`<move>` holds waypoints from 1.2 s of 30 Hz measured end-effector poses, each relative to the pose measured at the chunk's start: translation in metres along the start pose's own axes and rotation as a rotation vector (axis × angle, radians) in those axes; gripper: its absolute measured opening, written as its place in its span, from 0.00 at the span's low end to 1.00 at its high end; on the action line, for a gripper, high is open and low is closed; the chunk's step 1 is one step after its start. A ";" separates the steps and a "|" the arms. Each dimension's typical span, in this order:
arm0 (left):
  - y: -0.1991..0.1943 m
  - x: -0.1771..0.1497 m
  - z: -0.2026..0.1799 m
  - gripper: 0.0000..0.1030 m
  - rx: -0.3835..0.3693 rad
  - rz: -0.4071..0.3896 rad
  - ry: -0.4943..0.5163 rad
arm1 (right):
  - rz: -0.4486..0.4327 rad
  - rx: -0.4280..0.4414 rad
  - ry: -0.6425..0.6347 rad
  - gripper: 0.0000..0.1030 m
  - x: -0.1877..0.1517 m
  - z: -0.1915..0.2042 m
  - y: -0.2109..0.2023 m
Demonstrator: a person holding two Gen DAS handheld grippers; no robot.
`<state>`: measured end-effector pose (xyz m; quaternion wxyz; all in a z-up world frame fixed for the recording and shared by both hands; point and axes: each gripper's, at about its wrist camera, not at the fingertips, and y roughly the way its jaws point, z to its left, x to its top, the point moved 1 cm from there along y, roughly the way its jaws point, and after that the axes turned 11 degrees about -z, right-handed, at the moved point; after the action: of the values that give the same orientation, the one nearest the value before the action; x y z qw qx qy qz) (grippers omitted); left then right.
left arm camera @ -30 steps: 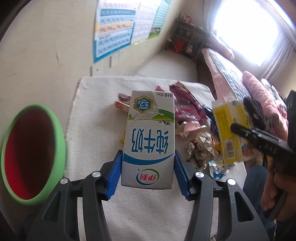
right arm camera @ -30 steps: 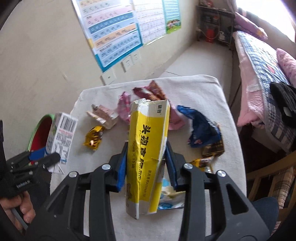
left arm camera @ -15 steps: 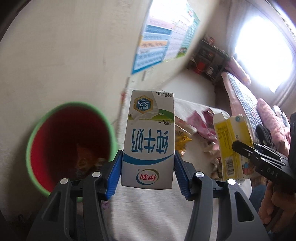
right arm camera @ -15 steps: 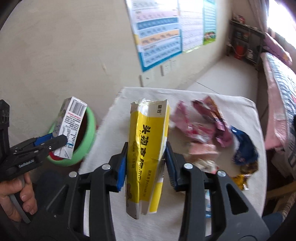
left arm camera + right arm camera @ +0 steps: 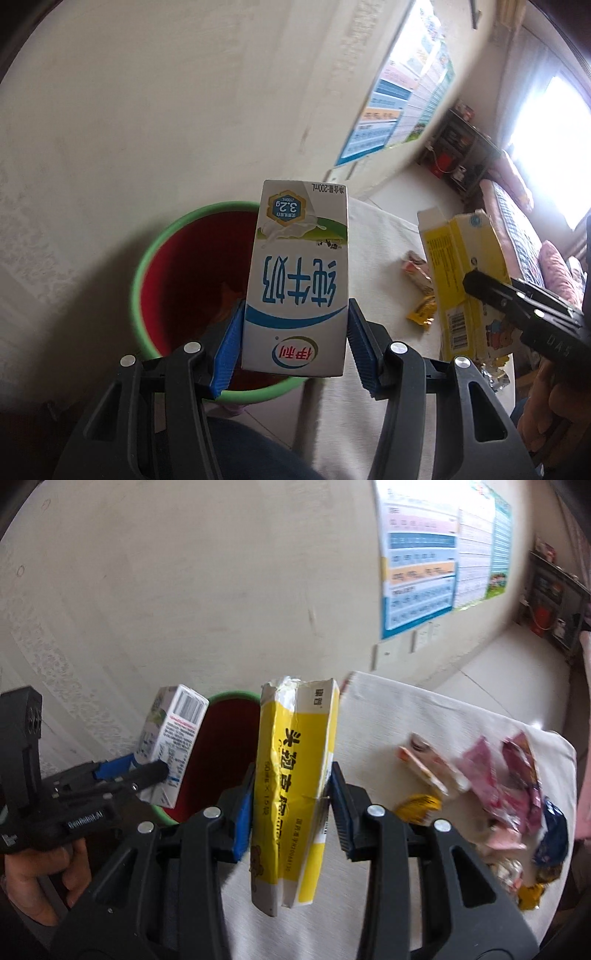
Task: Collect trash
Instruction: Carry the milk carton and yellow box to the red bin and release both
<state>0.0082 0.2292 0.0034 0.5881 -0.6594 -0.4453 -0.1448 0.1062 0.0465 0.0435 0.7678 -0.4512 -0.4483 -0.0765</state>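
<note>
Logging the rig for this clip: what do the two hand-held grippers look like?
Both match: the left hand-held gripper and right hand-held gripper have black plastic frames with cut-out arms, silver round fasteners and ribbed blue pads. White lettering runs along each body's side. No sleeve is visible.

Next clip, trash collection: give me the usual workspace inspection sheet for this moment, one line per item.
Surface: table under a white cloth, beside the wall.
Job's things: milk carton held in front of the bin, green rim, red inside, some trash at the bottom; torn yellow box held near the table's bin-side edge.
Clutter: pink, blue and gold wrappers loose on the cloth, not yet collected.
Grippers: left gripper clamped on the milk carton; right gripper clamped on the yellow box; a hand grips the left gripper's handle.
Cables: nothing seen.
Surroundings: wall posters, sockets below them, dark shelf, bed, bright window.
</note>
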 end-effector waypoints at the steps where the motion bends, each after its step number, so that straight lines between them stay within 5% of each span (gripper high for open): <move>1: -0.001 0.000 0.007 0.49 0.007 -0.001 -0.008 | 0.003 0.009 -0.005 0.36 0.002 0.005 0.004; 15: -0.008 0.004 0.063 0.49 0.044 -0.012 -0.087 | 0.058 0.088 -0.073 0.36 0.012 0.067 0.055; 33: 0.004 0.023 0.080 0.50 0.017 -0.030 -0.109 | 0.074 0.064 -0.073 0.36 0.023 0.080 0.093; 36: 0.004 0.026 0.083 0.63 0.028 -0.040 -0.129 | 0.109 0.063 -0.090 0.53 0.020 0.083 0.103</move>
<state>-0.0018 0.3156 -0.0029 0.5645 -0.6499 -0.4974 -0.1076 0.1199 0.1749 0.0103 0.7638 -0.4534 -0.4593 -0.0002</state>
